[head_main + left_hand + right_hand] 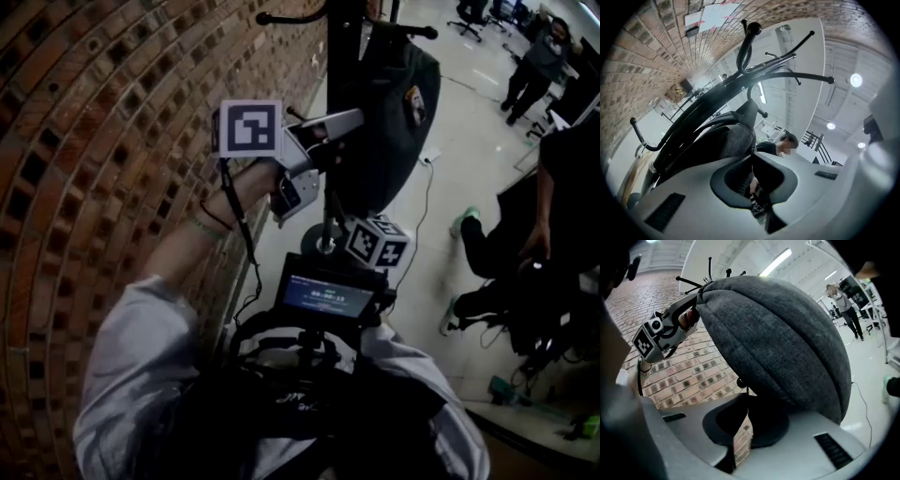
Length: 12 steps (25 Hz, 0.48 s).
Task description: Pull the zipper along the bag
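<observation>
A dark grey backpack (pixel 389 122) (pixel 778 343) hangs on a black coat rack (pixel 335 37) (pixel 754 70). My left gripper (pixel 356 120) (pixel 697 310) reaches its upper left edge. In the left gripper view the left gripper (pixel 753 152) has its jaws shut at the seam of the backpack (pixel 729 140). The zipper pull is hidden between the pads. My right gripper (pixel 342 223) points up from under the bag. In its own view the right gripper (pixel 747 397) is closed, and the tips pinch the bag's bottom edge.
A brick wall (pixel 94 141) runs close along the left. A screen unit (pixel 328 298) sits at my chest. One person (pixel 534 66) stands far off on the pale floor. Another in black (pixel 553 225) sits close on the right, beside cables and gear.
</observation>
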{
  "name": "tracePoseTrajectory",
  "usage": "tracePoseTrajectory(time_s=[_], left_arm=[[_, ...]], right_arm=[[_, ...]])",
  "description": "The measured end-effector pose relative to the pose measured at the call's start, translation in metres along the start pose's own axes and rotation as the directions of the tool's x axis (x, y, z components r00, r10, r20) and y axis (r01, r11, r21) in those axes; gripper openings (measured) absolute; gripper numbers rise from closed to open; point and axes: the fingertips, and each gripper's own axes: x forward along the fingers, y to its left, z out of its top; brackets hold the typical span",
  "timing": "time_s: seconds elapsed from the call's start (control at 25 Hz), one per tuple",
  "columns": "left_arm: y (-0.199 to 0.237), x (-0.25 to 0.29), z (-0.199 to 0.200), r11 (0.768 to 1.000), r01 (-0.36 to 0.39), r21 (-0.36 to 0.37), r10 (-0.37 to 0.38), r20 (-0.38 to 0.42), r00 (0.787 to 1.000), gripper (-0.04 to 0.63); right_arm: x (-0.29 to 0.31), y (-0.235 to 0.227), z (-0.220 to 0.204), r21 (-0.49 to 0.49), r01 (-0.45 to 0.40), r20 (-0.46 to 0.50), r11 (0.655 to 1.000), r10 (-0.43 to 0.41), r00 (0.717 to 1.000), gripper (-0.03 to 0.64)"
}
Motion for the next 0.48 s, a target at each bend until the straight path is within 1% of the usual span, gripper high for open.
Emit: tracePoseTrajectory(time_s=[0.12,0.2,0.28,0.36,0.48], left_arm=[[-0.003,0.002,0.0,0.999,0.004,-0.042,-0.004,-0.012,1.0,0.017],[-0.002,0.004,0.002,0.999,0.013,-0.053,-0.014,-0.009,1.0,0.015],[-0.005,0.006,0.003,0.998,0.038,-0.045,-0.039,-0.007,0.999,0.015],[-0.008,0.005,0.003,0.998,0.057,-0.022,-0.057,-0.013,0.998,0.015],[-0.006,-0.002,0.001,0.999,0.052,0.015,-0.052,-0.023,0.998,0.015]], right_arm=[[-0.003,0.004,0.002,0.012,-0.007,0.021,1.0,0.007,1.0,-0.012],[-0.007,0.008,0.006,0.019,-0.017,0.049,1.0,0.016,0.999,-0.012],[-0.009,0.011,0.008,0.031,-0.023,0.061,0.999,0.021,0.998,-0.01],[-0.01,0.014,0.011,0.038,-0.025,0.065,0.999,0.022,0.998,-0.008],[-0.014,0.018,0.017,0.038,-0.025,0.072,0.999,0.023,0.997,-0.001]])
